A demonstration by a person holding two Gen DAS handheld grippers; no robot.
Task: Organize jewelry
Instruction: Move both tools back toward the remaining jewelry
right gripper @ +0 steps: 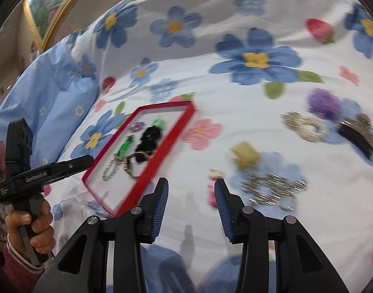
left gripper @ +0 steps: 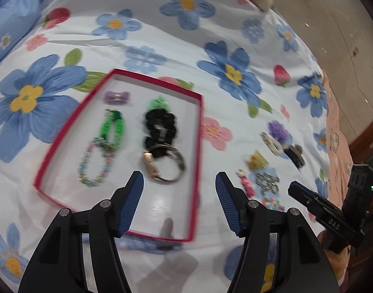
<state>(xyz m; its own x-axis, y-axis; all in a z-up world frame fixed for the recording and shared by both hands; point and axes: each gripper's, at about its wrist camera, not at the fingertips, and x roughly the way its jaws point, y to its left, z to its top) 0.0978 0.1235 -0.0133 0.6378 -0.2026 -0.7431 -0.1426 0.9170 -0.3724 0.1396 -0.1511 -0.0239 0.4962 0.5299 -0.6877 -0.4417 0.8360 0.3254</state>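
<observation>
Red-rimmed tray (left gripper: 197,146) lies on the flowered sheet (left gripper: 162,24), holding a green bracelet (left gripper: 114,127), pastel bead bracelet (left gripper: 94,163), black scrunchie (left gripper: 159,127) and ring (left gripper: 171,163); more pieces, among them a purple scrunchie (right gripper: 324,103) and yellow clip (right gripper: 245,155), lie loose right of it; left gripper (left gripper: 179,183) and right gripper (right gripper: 190,189) both hover wide open, empty.
</observation>
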